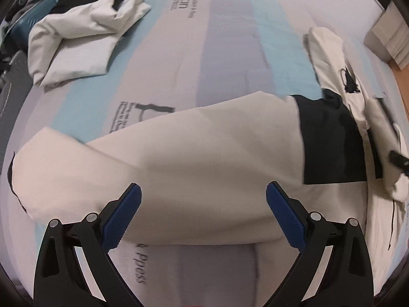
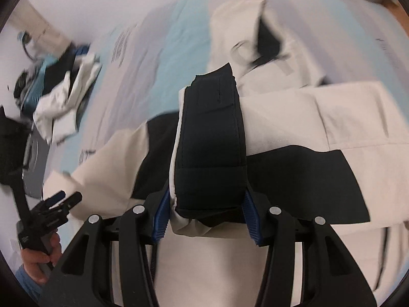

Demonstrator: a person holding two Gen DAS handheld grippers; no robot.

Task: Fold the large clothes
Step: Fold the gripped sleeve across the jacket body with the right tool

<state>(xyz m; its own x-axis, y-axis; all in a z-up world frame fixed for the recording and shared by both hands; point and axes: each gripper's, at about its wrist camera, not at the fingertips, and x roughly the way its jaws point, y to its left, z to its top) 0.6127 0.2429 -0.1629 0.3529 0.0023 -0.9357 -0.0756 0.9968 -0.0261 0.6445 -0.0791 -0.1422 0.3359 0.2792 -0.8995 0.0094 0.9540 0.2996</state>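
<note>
Right wrist: right tool (image 2: 205, 213) grips jacket's (image 2: 294, 117) black cuff (image 2: 211, 138).

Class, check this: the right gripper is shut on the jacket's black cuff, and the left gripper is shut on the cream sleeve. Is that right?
Not quite. The left gripper is open, holding nothing, above the cream sleeve, as the left wrist view shows. The right gripper is indeed shut on the black cuff.

Right gripper (image 2: 205, 213) jaws clamp black cuff (image 2: 211, 138) of white jacket (image 2: 345, 117)
</note>
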